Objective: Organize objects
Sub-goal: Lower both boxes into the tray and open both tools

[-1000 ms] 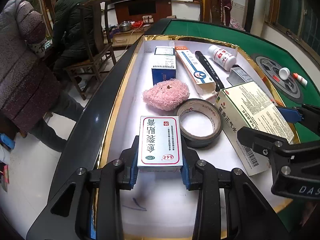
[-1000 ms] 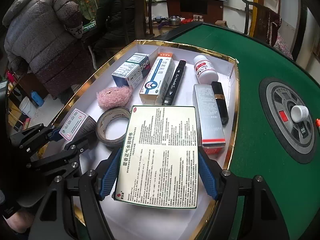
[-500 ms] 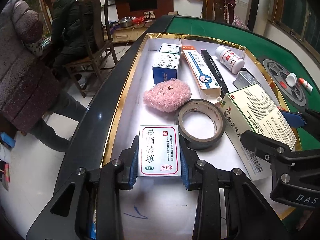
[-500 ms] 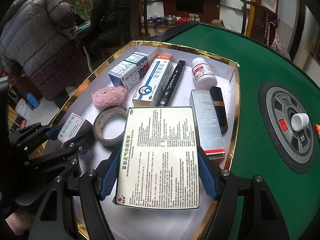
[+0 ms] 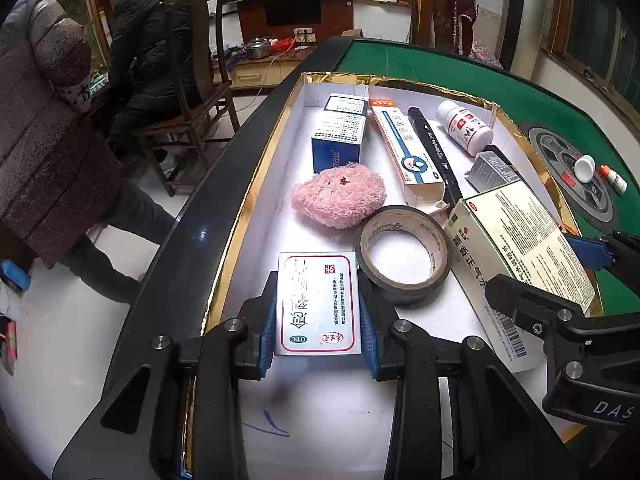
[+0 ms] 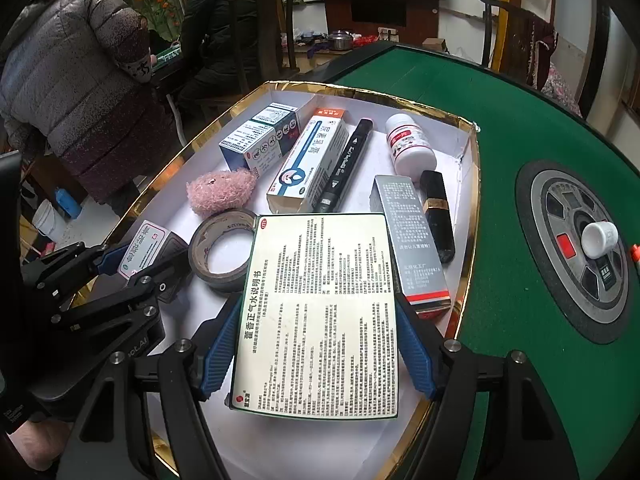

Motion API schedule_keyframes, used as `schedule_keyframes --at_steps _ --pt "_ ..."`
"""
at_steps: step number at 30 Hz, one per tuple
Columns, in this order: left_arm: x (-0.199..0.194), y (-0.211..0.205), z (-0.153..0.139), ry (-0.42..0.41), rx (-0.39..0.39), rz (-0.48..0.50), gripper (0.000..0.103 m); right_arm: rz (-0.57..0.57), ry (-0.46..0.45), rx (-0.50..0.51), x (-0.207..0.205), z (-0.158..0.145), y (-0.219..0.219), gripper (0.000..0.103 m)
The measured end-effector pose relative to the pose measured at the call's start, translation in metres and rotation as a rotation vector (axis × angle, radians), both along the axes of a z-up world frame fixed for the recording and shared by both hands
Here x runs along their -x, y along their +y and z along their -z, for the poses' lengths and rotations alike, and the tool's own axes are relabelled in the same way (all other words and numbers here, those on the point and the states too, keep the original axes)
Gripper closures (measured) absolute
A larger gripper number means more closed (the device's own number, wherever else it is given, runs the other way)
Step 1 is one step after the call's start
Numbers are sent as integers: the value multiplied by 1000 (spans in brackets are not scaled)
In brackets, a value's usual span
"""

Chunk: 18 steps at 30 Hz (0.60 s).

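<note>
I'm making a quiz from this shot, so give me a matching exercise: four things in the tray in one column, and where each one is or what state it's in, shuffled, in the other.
Things:
1. small white box
2. large cream box
3. pink fluffy ball
4. white bottle

Places or states:
A. lying on its side near the tray's far corner
B. clamped in the right gripper
C. clamped in the left gripper
D. lying just beyond the tape roll

Pairs: 1-C, 2-B, 3-D, 4-A

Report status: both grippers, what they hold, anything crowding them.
Left gripper shut on small white box. Right gripper shut on large cream box. Both over the tray. Tape roll sits between the two boxes.
</note>
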State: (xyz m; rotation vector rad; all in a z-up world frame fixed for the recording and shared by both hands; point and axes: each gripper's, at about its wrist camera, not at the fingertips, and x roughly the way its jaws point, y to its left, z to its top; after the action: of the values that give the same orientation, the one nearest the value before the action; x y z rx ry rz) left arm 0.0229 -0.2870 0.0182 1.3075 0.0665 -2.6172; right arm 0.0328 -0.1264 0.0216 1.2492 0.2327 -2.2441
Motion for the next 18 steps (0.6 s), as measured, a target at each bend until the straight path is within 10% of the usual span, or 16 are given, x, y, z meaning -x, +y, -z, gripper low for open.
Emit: schedule_keyframes --at_steps 18 --pt "-9 10 -9 13 35 13 56 0 -33 5 -10 -5 7 30"
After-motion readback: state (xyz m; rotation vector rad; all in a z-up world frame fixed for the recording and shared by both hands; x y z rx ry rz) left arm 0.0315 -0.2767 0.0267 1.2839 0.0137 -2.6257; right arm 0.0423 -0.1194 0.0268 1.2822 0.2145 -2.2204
